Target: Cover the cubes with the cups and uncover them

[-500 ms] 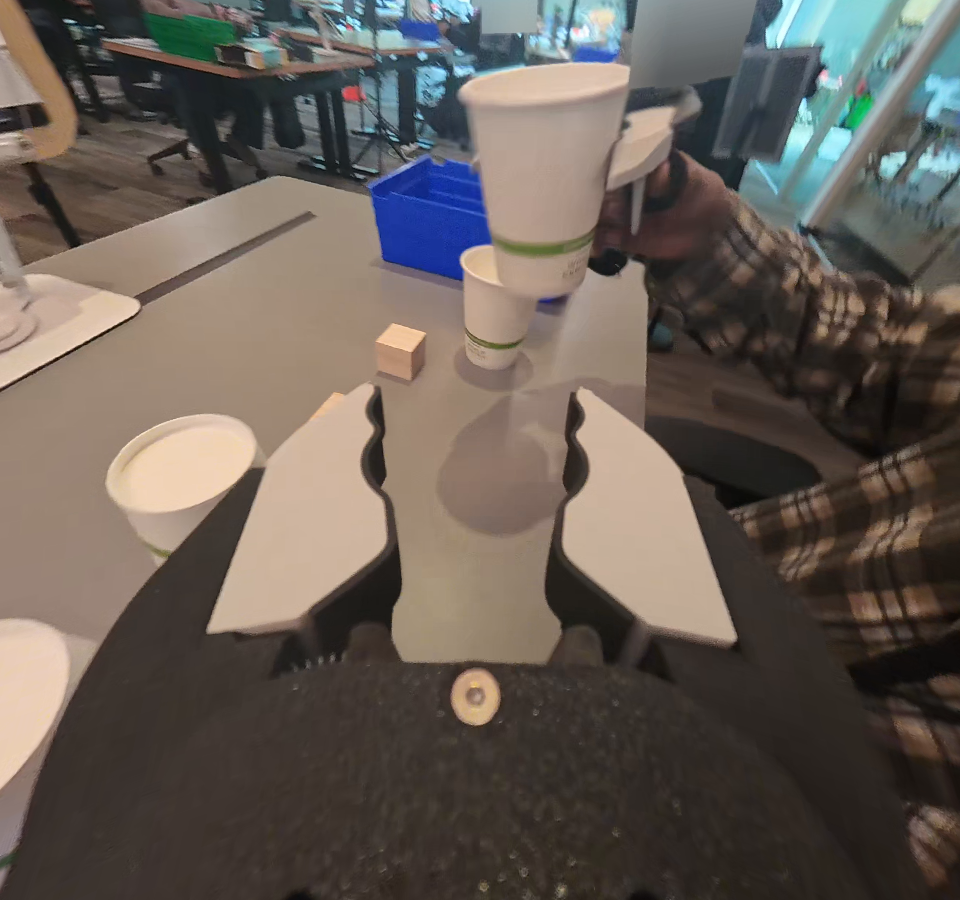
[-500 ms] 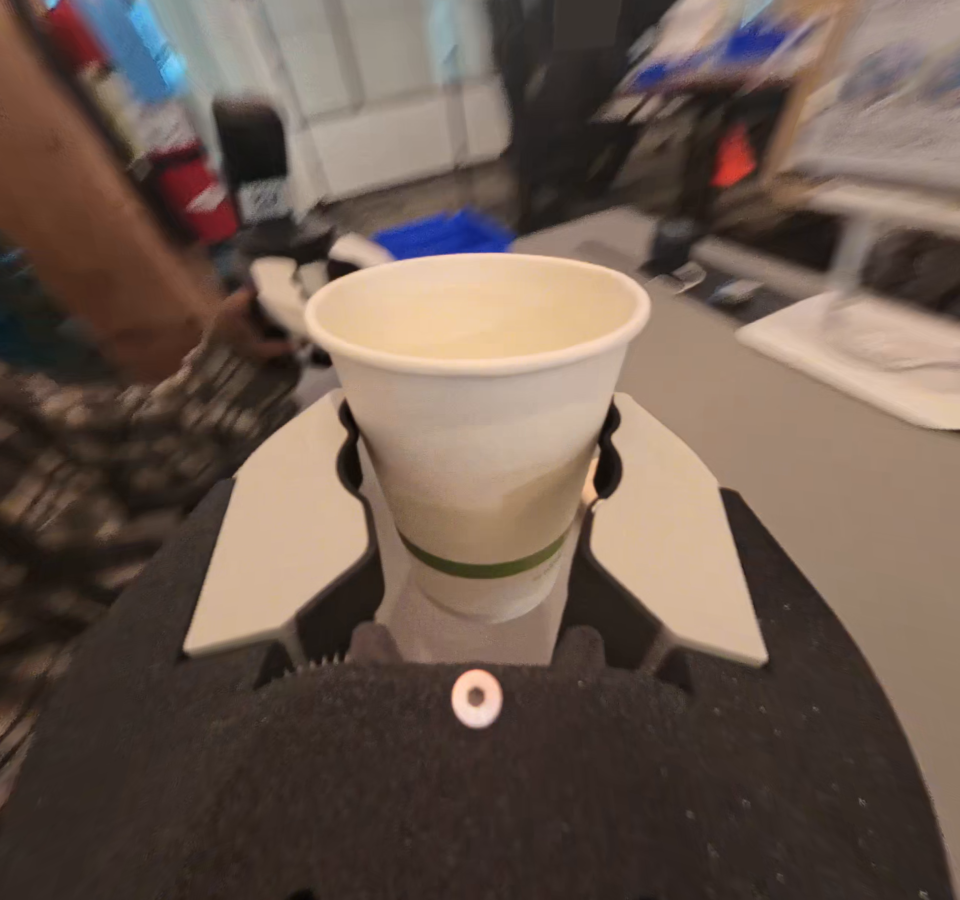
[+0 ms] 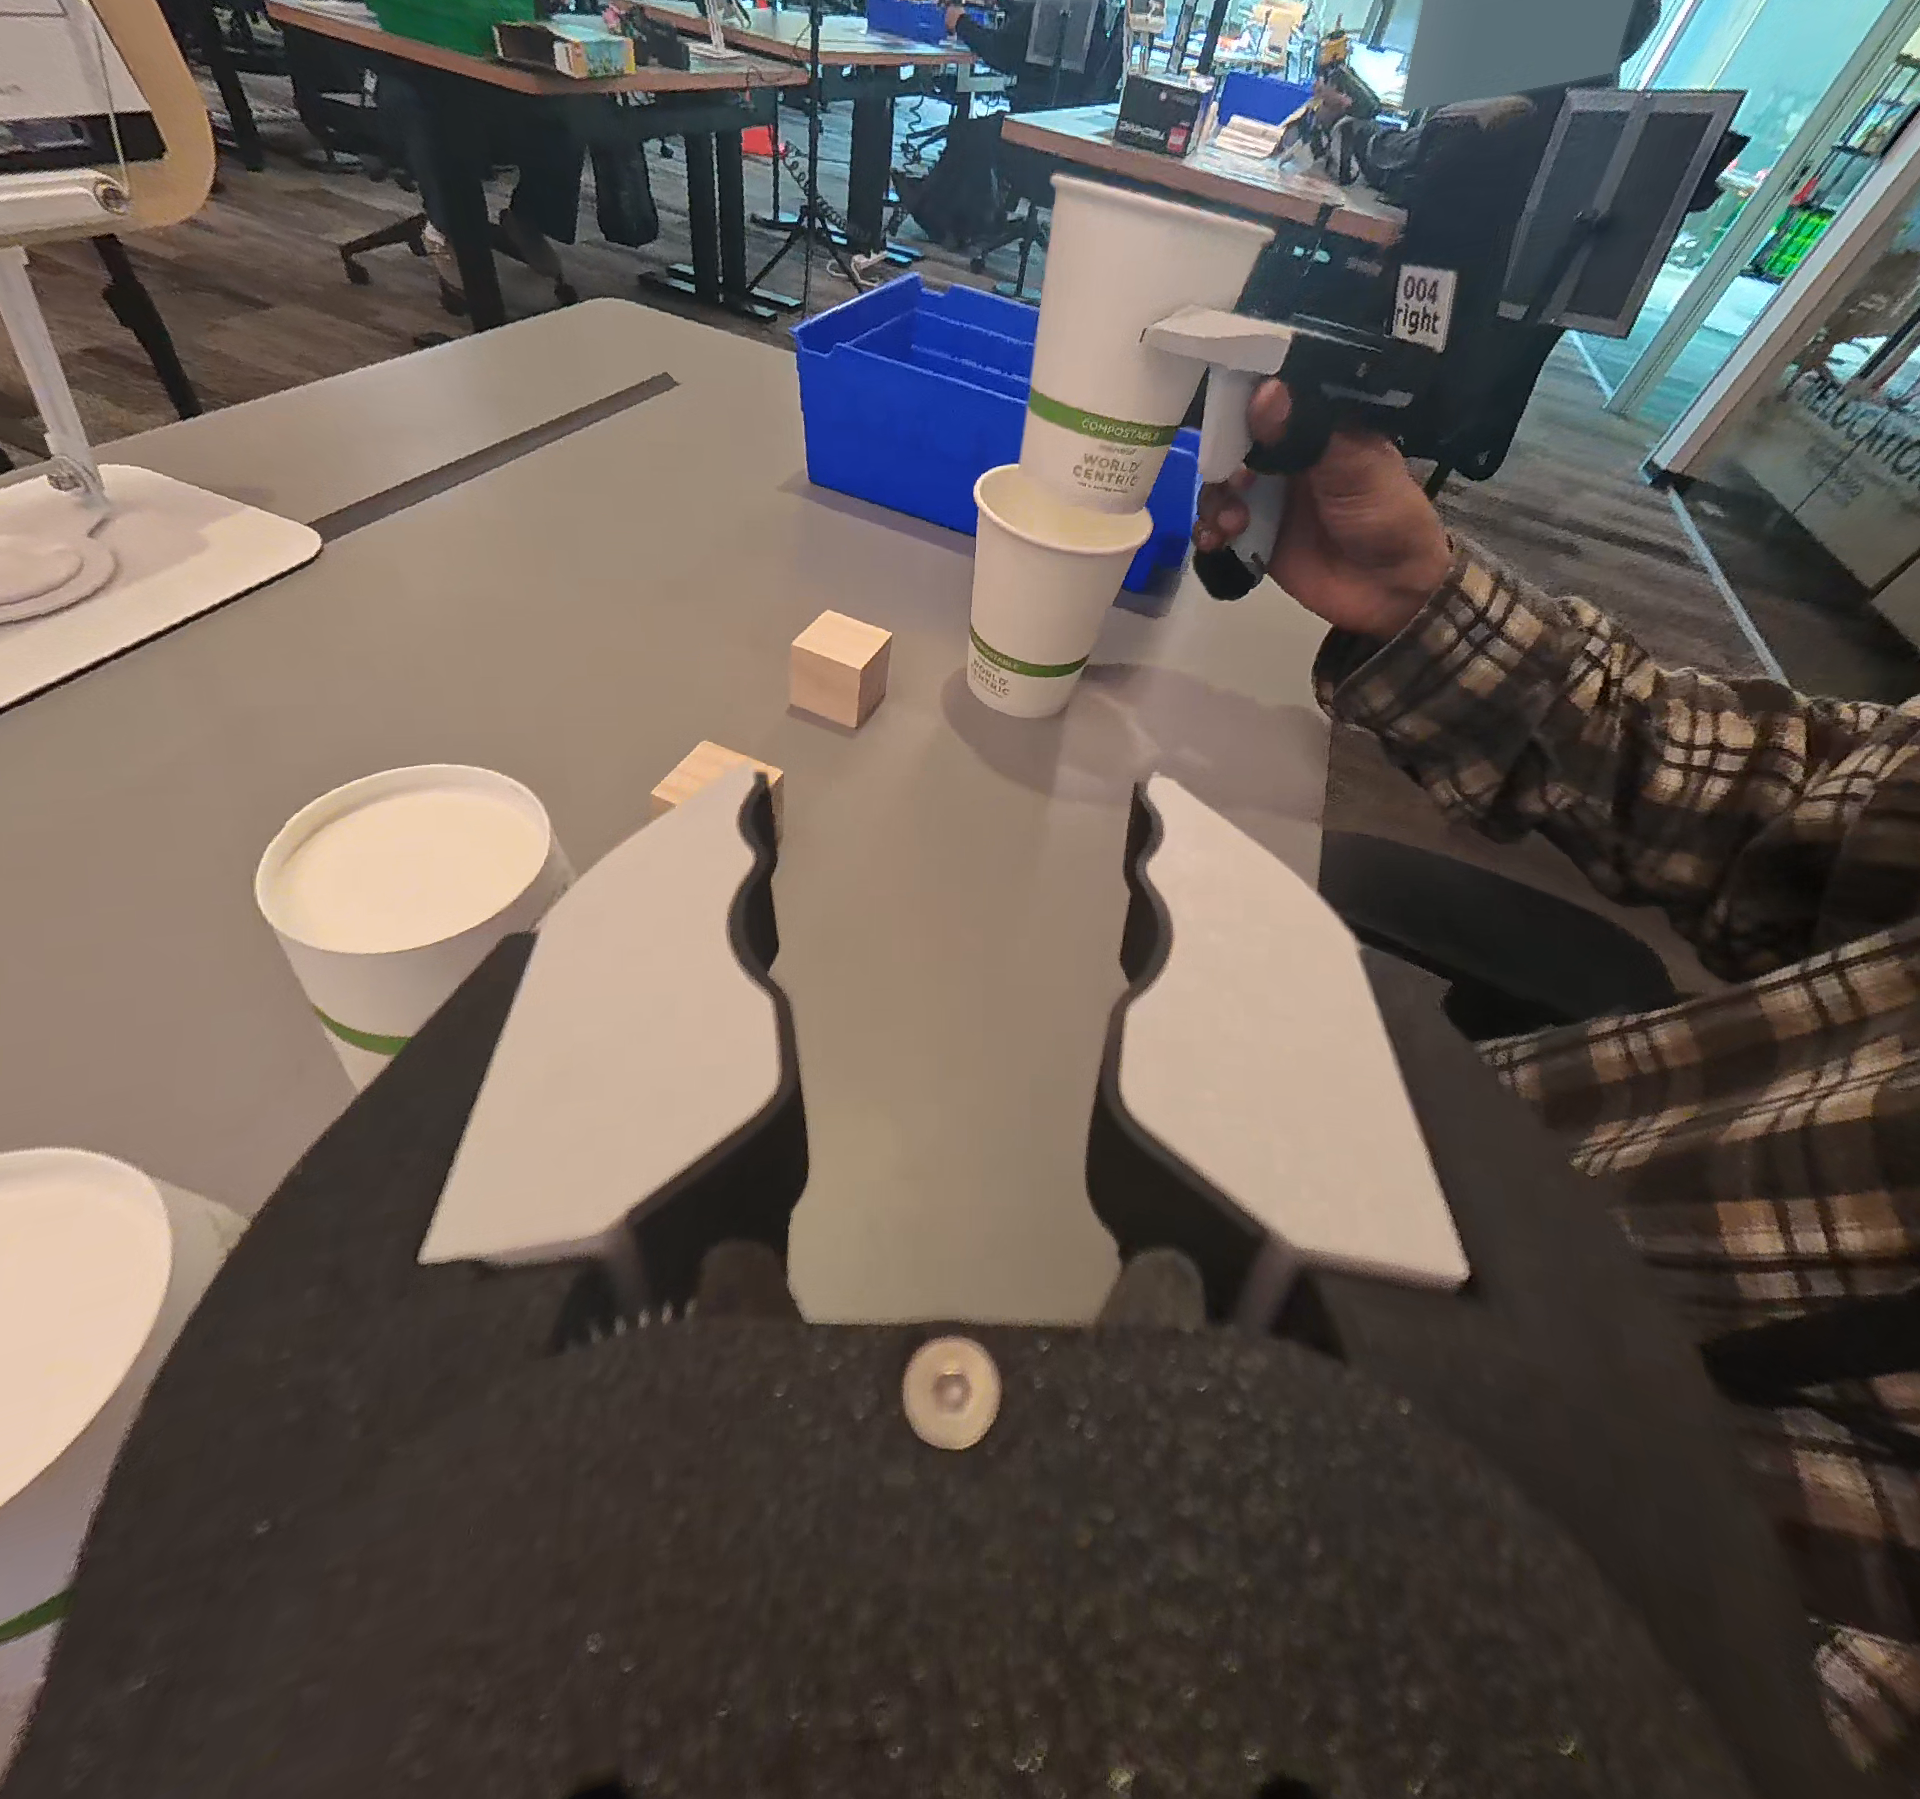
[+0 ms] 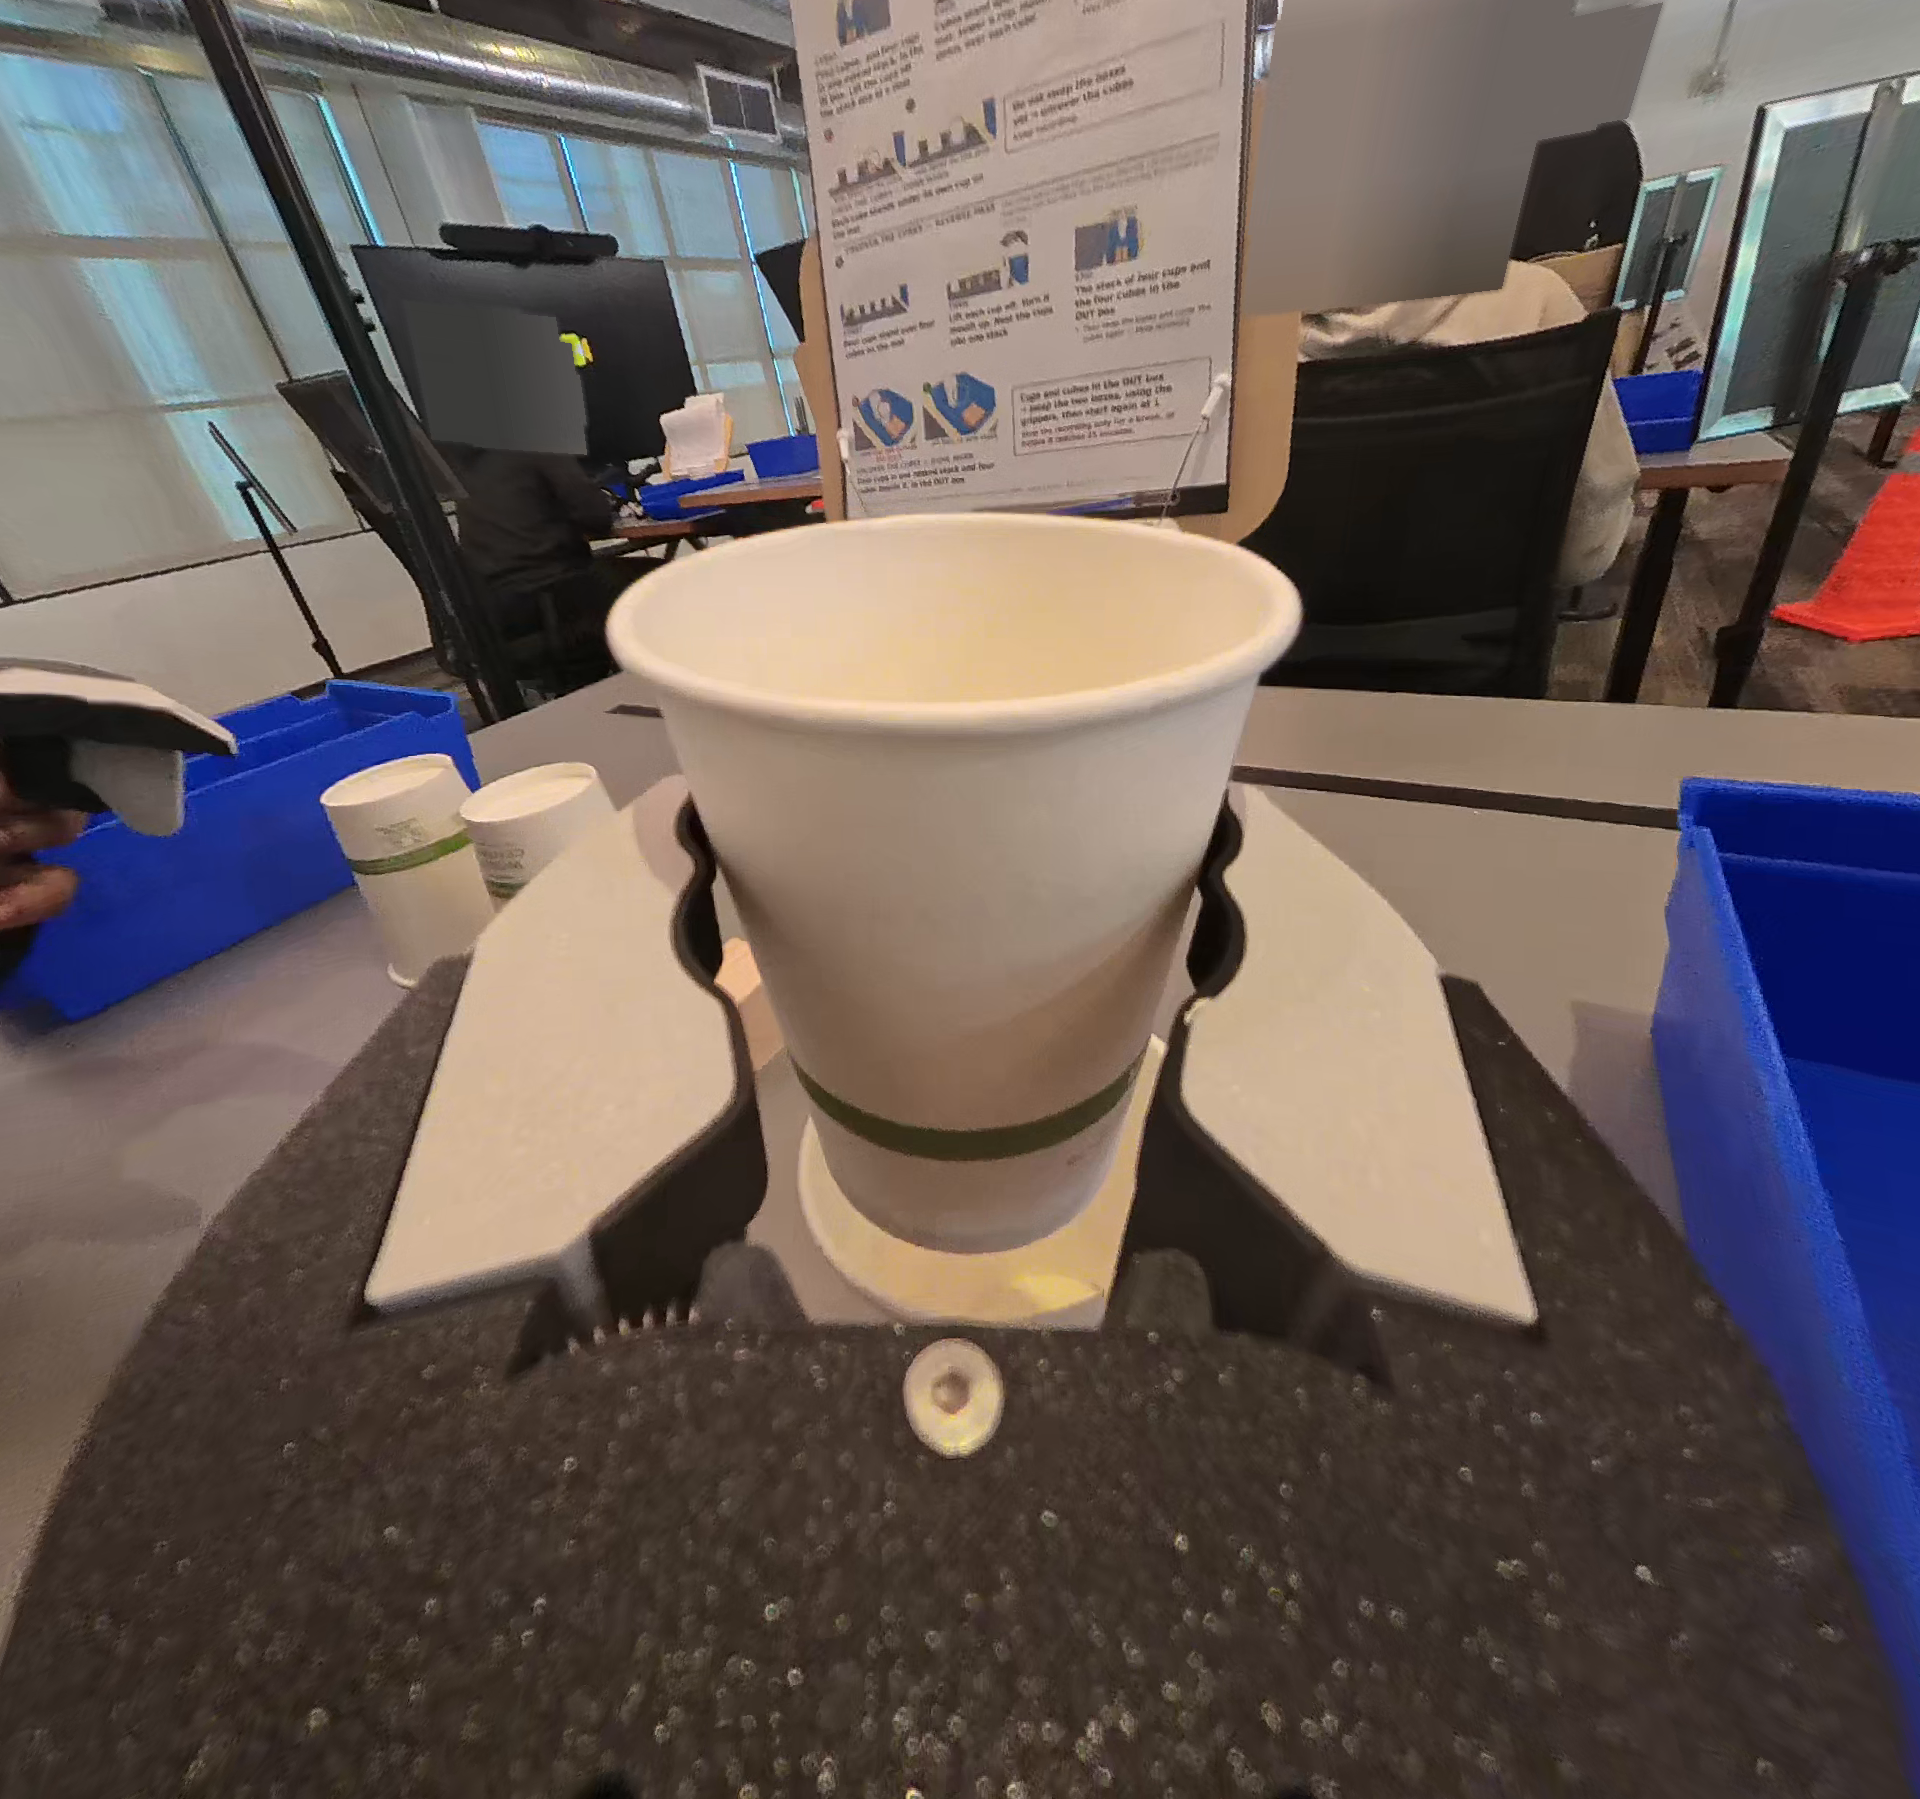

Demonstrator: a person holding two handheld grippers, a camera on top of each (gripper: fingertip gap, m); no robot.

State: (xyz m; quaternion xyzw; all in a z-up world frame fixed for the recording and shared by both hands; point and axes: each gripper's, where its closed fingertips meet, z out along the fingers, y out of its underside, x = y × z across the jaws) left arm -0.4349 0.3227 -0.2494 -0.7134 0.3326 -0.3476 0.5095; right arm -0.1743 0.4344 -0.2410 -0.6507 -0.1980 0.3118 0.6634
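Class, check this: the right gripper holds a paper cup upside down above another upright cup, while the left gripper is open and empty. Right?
Not quite. The held cup is upright, mouth up, as the right wrist view shows. The right gripper holds it above the standing cup; the left gripper is open and empty.

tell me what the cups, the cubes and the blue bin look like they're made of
Cups: likely paper, matte white with a rolled rim and a green band.
Cubes: seemingly pale unfinished wood, with a dull surface and sharp edges.
Blue bin: probably moulded plastic, with a smooth uniform colour and a slight sheen.
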